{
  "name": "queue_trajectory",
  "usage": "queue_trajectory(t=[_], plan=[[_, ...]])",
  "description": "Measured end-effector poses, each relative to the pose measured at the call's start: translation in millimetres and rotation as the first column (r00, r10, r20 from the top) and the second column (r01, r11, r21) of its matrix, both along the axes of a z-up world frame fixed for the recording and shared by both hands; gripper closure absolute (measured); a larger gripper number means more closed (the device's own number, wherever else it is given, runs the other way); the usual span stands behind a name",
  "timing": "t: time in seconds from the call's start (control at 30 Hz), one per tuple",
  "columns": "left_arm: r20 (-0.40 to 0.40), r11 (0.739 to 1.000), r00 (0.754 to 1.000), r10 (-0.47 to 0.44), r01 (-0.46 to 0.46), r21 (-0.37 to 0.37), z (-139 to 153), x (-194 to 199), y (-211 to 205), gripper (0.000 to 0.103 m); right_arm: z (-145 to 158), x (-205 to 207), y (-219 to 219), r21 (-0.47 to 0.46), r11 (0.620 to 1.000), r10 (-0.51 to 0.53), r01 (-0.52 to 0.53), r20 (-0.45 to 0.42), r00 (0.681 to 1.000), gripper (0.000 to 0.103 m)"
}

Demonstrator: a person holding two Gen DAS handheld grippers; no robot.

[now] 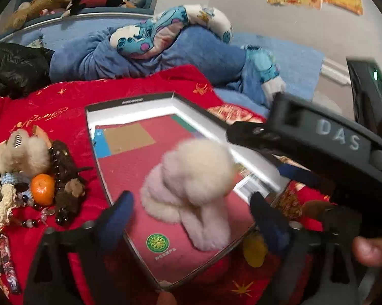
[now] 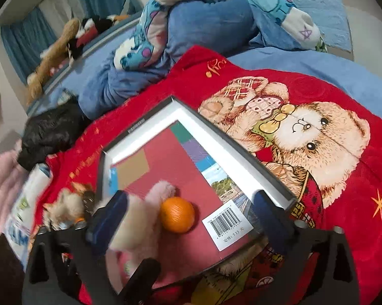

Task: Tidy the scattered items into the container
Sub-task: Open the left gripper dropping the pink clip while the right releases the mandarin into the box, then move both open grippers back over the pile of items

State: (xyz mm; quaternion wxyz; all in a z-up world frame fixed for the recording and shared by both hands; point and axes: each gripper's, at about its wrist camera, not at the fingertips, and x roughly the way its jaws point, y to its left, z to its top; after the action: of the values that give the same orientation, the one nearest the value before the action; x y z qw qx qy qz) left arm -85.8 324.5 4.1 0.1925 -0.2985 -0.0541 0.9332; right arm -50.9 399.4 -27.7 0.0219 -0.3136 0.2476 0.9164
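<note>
Both tools stand wide apart, gripping nothing: the left tool (image 1: 191, 211) over the fluffy pink toy (image 1: 191, 193), the right tool (image 2: 188, 218) over an orange (image 2: 177, 214), both lying in the shallow box (image 2: 216, 137) on the bed; more clutter (image 1: 38, 178) waits beside it.

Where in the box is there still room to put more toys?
The box has bare red floor at its far end, around the tan patch. The near end is crowded with the fluffy toy and orange.
</note>
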Motion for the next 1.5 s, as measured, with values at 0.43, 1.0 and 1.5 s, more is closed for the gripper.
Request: queue_trajectory(t=[0.43,1.0,1.5], plan=[[-0.019,1.000,1.000,0.017,-0.018,-0.019,12.0,8.1,-21.7,0.000,10.9,17.9,12.2,-0.058,0.994,-0.097,0.096,-0.011,0.995,0.000],[-0.063,0.976,0.978,0.200,-0.205,-0.071,48.9,39.3,-154.7,0.000,33.8,8.6,-93.9,0.078,0.997,0.006,-0.002,-0.054,0.999,0.000],[-0.085,0.918,0.921,0.380,-0.387,-0.082,56.6,70.2,-305.1,0.000,17.2,4.2,-254.6,0.206,0.936,0.282,-0.284,0.039,0.959,0.000]])
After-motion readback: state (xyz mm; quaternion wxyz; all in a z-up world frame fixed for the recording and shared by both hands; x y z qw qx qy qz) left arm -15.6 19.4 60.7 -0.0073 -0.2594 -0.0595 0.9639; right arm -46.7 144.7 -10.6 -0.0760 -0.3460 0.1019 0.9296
